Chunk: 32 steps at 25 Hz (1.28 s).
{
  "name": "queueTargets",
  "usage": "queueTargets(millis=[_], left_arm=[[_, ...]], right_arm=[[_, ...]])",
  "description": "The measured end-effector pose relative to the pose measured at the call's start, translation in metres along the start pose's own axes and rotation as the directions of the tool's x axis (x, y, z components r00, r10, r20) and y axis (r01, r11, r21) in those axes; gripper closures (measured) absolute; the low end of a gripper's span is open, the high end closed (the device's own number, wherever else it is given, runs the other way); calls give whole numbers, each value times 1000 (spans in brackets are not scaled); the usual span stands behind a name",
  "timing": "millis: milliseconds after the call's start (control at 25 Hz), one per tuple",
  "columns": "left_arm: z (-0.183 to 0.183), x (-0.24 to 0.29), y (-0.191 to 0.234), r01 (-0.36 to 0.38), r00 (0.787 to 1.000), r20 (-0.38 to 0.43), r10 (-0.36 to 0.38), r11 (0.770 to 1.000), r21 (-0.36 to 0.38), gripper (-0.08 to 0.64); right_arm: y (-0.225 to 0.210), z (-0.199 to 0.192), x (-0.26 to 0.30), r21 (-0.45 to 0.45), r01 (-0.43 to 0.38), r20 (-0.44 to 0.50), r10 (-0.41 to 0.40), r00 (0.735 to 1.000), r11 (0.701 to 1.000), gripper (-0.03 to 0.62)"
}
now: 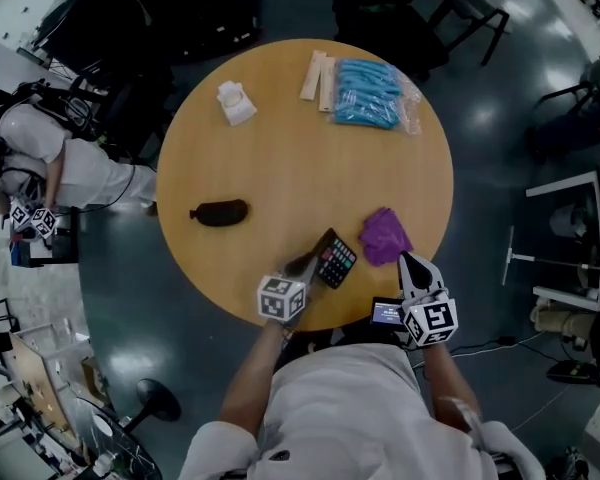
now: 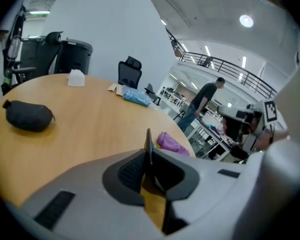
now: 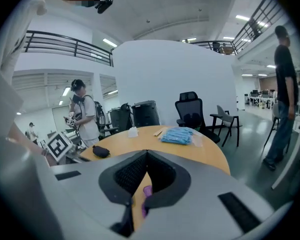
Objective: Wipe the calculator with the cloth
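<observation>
The calculator sits near the table's rim at about 5 o'clock, keys up, its corner toward me caught in my left gripper. Along that gripper's own view, the jaws are clamped on a thin dark edge, the calculator seen side-on.

The purple cloth lies crumpled just beside it at 3 o'clock. My right gripper hangs close to the cloth at its 5 o'clock side, with the jaws pressed together and nothing between them. I see only a sliver of purple below the pads in the right gripper view.

Farther out on the round wooden table, a black pouch lies at 9 o'clock. There is a small white object at 11, and a blue packet with pale strips beside it at 1.
</observation>
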<state>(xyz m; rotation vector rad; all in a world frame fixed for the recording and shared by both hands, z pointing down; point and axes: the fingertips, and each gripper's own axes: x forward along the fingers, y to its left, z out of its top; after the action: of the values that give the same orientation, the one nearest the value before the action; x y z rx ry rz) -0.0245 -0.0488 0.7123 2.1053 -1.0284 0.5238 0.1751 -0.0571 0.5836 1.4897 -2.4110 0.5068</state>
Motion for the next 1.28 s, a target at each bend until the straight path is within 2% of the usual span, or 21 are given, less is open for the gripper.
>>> queueTargets(millis=[200, 280, 400, 480, 560, 600, 720, 880, 920, 960, 1000, 1040, 1080, 1200, 1280], left_arm=[[28, -53, -3, -98, 987, 126, 99, 995, -20, 514], [44, -75, -7, -136, 973, 187, 136, 991, -13, 514], [71, -107, -17, -179, 941, 290, 174, 984, -8, 514], [84, -120, -24, -182, 926, 333, 179, 983, -21, 514], [92, -126, -29, -178, 917, 357, 181, 983, -39, 514], [94, -128, -31, -179, 913, 365, 182, 983, -44, 514], [103, -136, -36, -177, 900, 398, 180, 983, -44, 514], [109, -145, -39, -164, 889, 422, 176, 984, -67, 514], [110, -146, -39, -159, 888, 424, 176, 984, -75, 514], [110, -147, -40, -156, 887, 426, 176, 984, -82, 514], [111, -148, -40, -155, 886, 429, 177, 984, -86, 514], [111, -150, -40, -155, 884, 432, 178, 984, -87, 514], [112, -152, -39, -154, 883, 435, 178, 984, -89, 514], [112, -155, -35, -143, 880, 441, 175, 984, -104, 514], [110, -156, -34, -141, 881, 441, 172, 985, -103, 514]], right_arm=[[-24, -33, 23, -43, -35, -121, 30, 992, 998, 577], [-32, -46, 35, -50, -45, -154, 37, 987, 998, 577], [-36, -68, 54, -45, -78, -235, 66, 970, 996, 575], [-35, -88, 65, -25, -111, -325, 97, 941, 993, 562], [-31, -112, 74, -20, -151, -423, 129, 897, 988, 364], [-29, -124, 78, -32, -171, -469, 136, 873, 985, 342], [-24, -153, 89, -113, -211, -581, 108, 807, 971, 310], [-31, -185, 102, -232, -218, -683, 1, 731, 948, 299], [-34, -190, 103, -253, -211, -694, -25, 719, 944, 301], [-37, -192, 105, -270, -194, -692, -49, 720, 943, 302], [-42, -191, 106, -281, -167, -680, -74, 730, 945, 332], [-47, -188, 106, -287, -137, -667, -95, 739, 948, 456], [-50, -187, 106, -287, -118, -659, -106, 745, 951, 496], [-53, -186, 108, -258, -117, -662, -87, 744, 959, 511], [-51, -180, 107, -224, -115, -648, -60, 759, 968, 515]])
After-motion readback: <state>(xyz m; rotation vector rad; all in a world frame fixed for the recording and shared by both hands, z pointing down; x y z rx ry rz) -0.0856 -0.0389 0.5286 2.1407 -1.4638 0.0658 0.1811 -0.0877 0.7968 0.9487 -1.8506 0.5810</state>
